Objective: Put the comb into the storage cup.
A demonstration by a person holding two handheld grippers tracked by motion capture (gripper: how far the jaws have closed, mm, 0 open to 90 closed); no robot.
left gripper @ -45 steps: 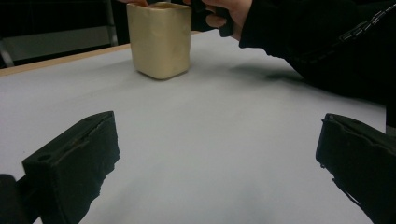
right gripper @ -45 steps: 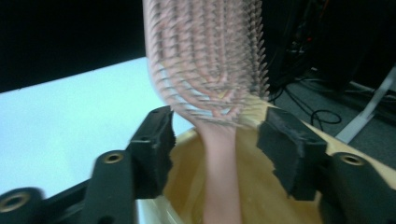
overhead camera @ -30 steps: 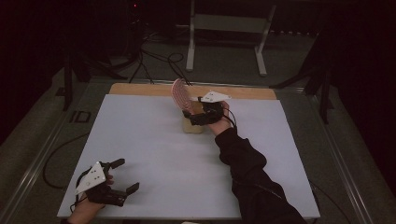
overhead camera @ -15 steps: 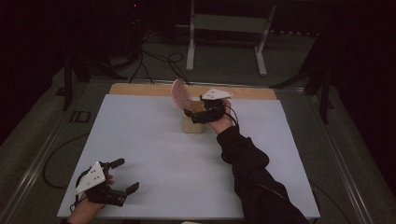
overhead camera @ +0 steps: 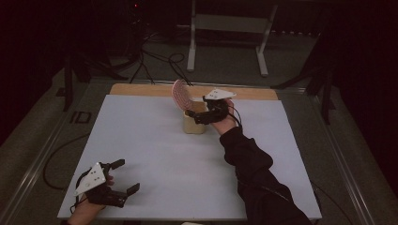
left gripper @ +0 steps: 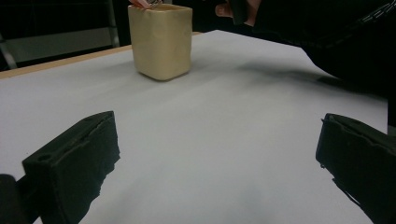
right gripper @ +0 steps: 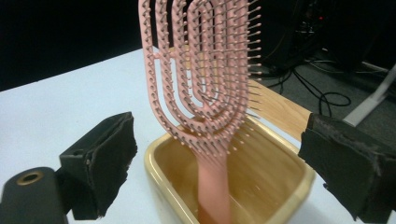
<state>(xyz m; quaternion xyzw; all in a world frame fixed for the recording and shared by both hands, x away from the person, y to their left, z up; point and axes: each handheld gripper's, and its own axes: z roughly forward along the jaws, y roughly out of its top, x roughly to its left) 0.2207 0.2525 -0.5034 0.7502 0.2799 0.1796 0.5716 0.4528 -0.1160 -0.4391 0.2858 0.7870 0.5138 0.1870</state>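
Note:
A pink hairbrush (right gripper: pixel 205 74) stands handle-down in a cream square cup (right gripper: pixel 280 186), its bristled head (overhead camera: pixel 180 93) leaning left over the rim. The cup (overhead camera: pixel 193 123) sits at the far middle of the white table; it is also visible ahead in the left gripper view (left gripper: pixel 161 39). My right gripper (right gripper: pixel 224 168) is open just above the cup's near rim, a jaw on each side of the brush handle, touching nothing. My left gripper (overhead camera: pixel 123 177) rests open at the table's front left corner, nothing between its jaws (left gripper: pixel 215 168).
The white table top (overhead camera: pixel 155 150) has a bare wooden strip (overhead camera: pixel 141 89) along its far edge. Beyond it on the floor lie cables (overhead camera: pixel 155 61) and a metal stand (overhead camera: pixel 225 28). The person's dark right sleeve (overhead camera: pixel 253 173) crosses the table's right half.
The right gripper has drawn back slightly toward the person and right, away from the brush, which stays leaning in the cup. The left gripper has not moved.

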